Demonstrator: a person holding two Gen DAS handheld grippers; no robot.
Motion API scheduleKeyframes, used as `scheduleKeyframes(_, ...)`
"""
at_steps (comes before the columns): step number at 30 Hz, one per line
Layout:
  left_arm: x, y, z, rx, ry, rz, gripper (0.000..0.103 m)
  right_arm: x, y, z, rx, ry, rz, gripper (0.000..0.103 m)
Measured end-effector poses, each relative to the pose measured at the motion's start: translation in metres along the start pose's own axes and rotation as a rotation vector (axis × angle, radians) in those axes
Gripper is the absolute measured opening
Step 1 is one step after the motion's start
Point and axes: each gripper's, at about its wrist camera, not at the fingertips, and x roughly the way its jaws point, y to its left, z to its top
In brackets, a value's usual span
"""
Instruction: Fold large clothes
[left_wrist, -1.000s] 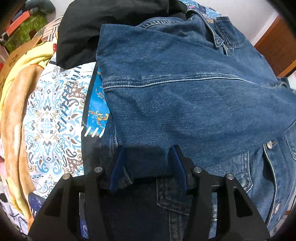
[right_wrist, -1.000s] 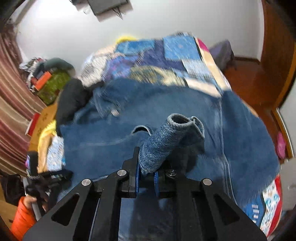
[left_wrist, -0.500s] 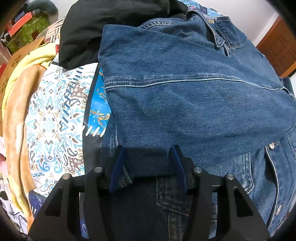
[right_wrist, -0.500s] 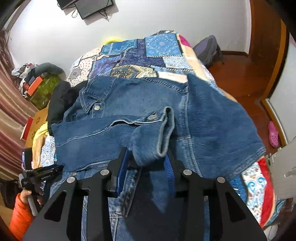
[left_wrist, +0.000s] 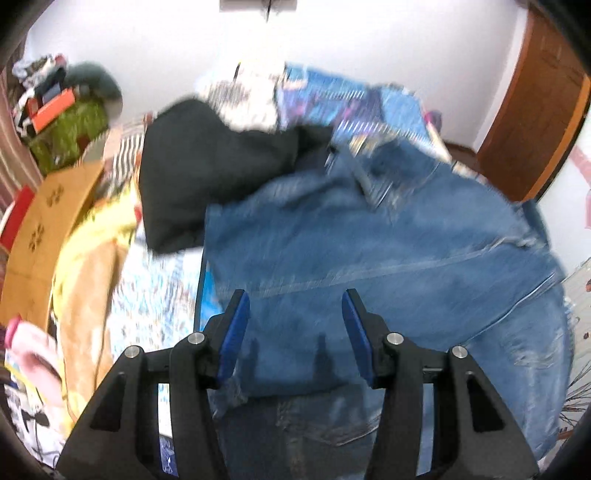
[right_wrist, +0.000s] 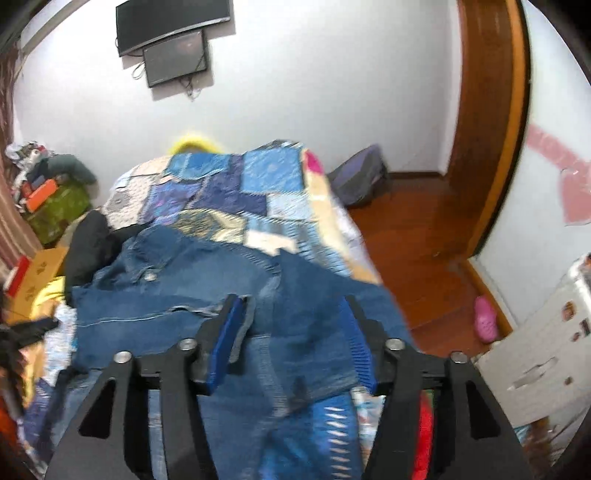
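A blue denim jacket (left_wrist: 369, 251) lies on the bed, partly folded, with a sleeve laid across its body. It also shows in the right wrist view (right_wrist: 207, 295). My left gripper (left_wrist: 295, 314) is open and empty, raised above the jacket's near left part. My right gripper (right_wrist: 291, 314) is open and empty above the jacket's right side. Both views are motion-blurred.
A black garment (left_wrist: 207, 173) lies beyond the jacket on the patchwork quilt (right_wrist: 236, 192). Yellow cloth (left_wrist: 92, 236) and a cardboard box (left_wrist: 44, 221) sit at the left. Wooden floor (right_wrist: 424, 236), a backpack (right_wrist: 358, 181) and a door frame (right_wrist: 487, 129) are at the right.
The right gripper opened and let go of the denim sleeve, which now lies across the jacket. Both grippers lifted and tilted up away from the jacket.
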Motion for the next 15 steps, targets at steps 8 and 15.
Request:
scheduleKeyframes(8,-0.033,-0.035,0.035,0.013,-0.14,-0.057,0.052,0.016,-0.045,-0.015,0.107,0.053,-0.012,0.064)
scheduleKeyframes(15,-0.011,-0.063,0.035,0.061,-0.118,-0.046,0.054,0.055,-0.085,-0.041,0.31,0.19,0.069,0.064)
